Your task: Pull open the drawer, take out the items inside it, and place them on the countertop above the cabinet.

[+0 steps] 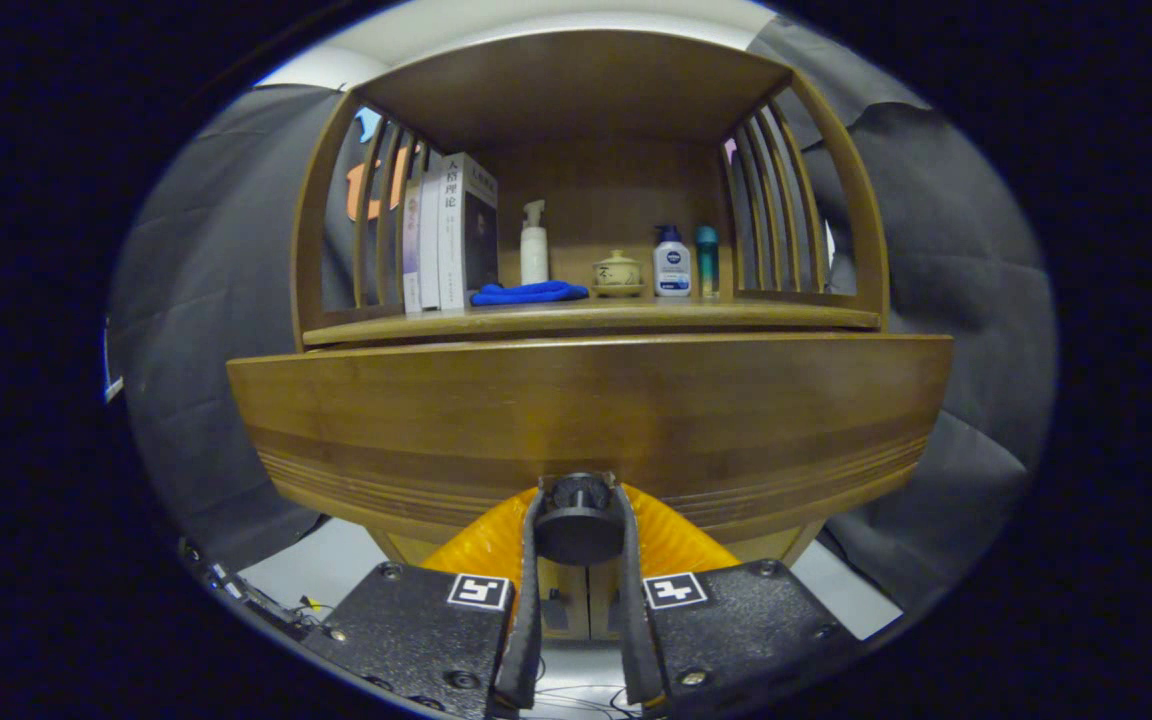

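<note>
A wooden cabinet fills the view, with a wide drawer front (586,420) just ahead of me. A round dark knob (577,525) sticks out from the lower middle of that front. My gripper (578,512) is shut on the knob, one finger pressed against each side of it. The drawer's inside is hidden, so nothing in it can be seen. Above the drawer lies the countertop (786,314), under a shelf-like wooden frame with slatted sides.
On the countertop stand several upright books (446,232), a white pump bottle (534,245), a folded blue cloth (528,292), a small lidded pot (618,273), a white bottle with a blue cap (672,262) and a teal bottle (707,260). Black cloth hangs on both sides.
</note>
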### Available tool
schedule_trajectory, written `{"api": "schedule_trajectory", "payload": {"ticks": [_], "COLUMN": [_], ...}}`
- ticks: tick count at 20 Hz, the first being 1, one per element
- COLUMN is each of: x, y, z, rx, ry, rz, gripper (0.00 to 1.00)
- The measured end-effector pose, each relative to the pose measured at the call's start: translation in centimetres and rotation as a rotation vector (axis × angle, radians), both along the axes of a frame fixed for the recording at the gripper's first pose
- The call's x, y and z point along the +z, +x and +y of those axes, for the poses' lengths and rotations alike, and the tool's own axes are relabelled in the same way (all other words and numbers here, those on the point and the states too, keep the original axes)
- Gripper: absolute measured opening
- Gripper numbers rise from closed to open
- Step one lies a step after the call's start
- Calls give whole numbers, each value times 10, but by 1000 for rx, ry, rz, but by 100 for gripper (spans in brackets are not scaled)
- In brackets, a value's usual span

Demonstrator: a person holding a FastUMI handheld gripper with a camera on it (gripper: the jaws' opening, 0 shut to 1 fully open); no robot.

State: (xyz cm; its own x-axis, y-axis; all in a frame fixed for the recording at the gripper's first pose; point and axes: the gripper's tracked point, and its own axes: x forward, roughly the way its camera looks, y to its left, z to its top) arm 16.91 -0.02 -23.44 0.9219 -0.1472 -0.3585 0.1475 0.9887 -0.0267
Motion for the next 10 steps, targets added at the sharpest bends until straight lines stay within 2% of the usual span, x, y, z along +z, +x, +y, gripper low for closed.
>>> {"api": "schedule_trajectory", "payload": {"ticks": [10], "x": [-1], "y": [-68], "z": [11], "rx": [40], "ry": [1], "rz": [13], "gripper": [36]}}
